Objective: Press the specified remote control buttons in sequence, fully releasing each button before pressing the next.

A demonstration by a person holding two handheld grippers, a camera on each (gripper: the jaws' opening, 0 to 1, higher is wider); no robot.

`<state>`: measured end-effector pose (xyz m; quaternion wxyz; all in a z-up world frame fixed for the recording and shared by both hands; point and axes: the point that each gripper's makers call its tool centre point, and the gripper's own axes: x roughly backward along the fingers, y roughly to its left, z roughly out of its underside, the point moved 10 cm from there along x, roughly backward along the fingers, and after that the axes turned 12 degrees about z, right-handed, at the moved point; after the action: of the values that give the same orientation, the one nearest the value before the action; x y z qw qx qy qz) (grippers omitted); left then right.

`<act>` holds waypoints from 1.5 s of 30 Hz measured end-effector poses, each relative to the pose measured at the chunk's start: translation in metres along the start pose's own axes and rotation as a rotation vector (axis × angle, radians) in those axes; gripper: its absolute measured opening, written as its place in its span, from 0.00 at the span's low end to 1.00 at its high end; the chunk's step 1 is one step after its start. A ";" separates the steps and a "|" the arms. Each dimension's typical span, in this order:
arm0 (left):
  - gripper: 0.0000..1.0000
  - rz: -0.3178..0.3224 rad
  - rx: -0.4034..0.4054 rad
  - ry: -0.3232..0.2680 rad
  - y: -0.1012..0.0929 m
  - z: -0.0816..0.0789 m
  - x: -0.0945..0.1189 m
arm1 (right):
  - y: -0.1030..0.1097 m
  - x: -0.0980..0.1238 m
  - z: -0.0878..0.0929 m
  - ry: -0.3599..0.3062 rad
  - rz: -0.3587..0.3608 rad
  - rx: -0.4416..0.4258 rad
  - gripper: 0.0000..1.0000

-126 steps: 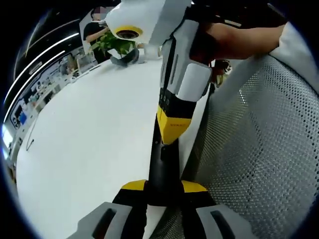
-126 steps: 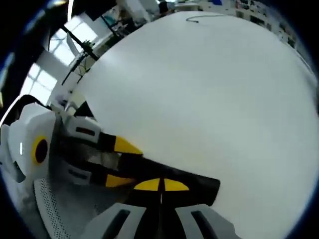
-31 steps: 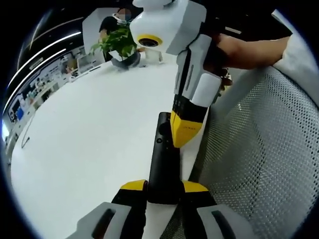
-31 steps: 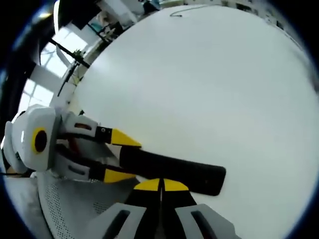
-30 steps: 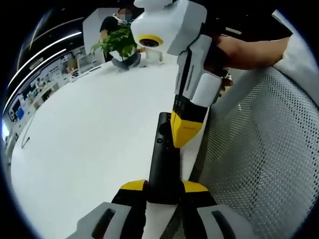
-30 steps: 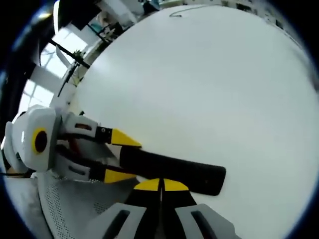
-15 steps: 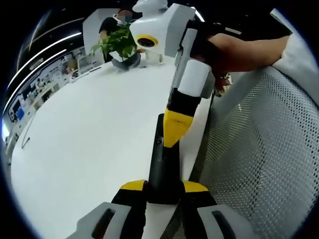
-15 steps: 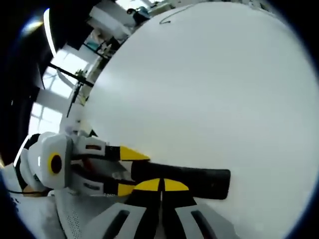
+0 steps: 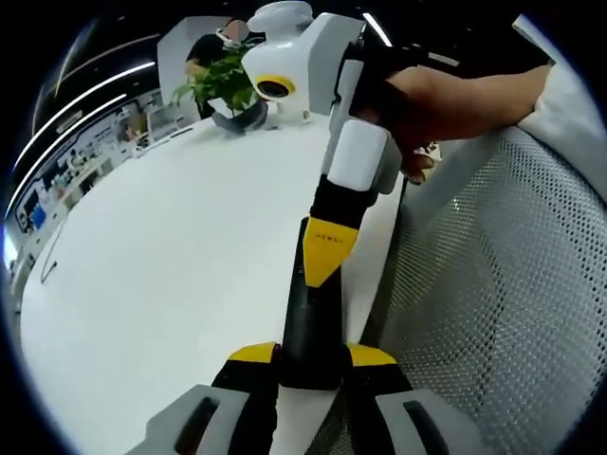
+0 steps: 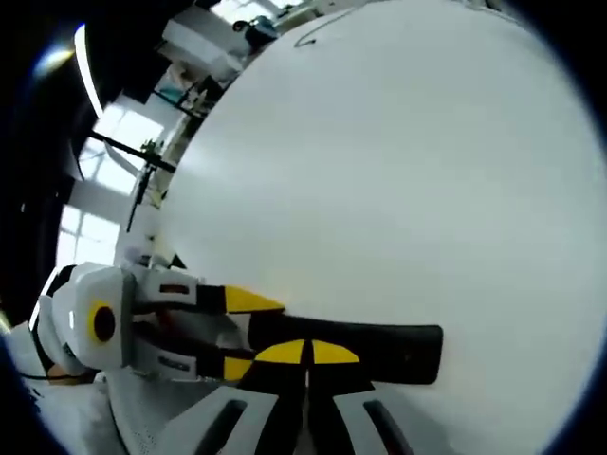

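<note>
- While I hold the long black remote control (image 9: 310, 318) by its near end, my left gripper (image 9: 311, 355) is clenched on it, one yellow-tipped jaw on each side of its body.
- From the left gripper view, the remote points away from me over the white table (image 9: 171, 246), close to the table's right edge.
- My right gripper (image 9: 321, 263) comes down from above in that view, its jaws pressed together into one yellow tip, and this tip touches the top face of the remote near its far part.
- My hand (image 9: 427, 95) is around the white body of the right gripper.
- From the right gripper view, my own jaws (image 10: 304, 354) are closed with nothing between them, and they rest on the remote (image 10: 379, 349), which lies across the view.
- My left gripper (image 10: 237, 332) enters that view from the left and grasps the remote's end.
- Beside the table stands a chair with a white mesh back (image 9: 493, 284).
- A green plant in a grey pot (image 9: 228, 85) stands at the far side of the table.
</note>
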<state>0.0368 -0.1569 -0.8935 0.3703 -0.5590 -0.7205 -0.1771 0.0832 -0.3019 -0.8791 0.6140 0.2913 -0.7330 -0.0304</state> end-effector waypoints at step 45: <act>0.24 0.010 -0.002 0.010 0.001 -0.001 0.000 | 0.008 -0.006 0.001 0.007 0.000 0.035 0.00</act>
<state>0.0378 -0.1577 -0.8932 0.3742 -0.5622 -0.7156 -0.1787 0.0800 -0.2928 -0.8809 0.6114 0.3021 -0.7312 -0.0167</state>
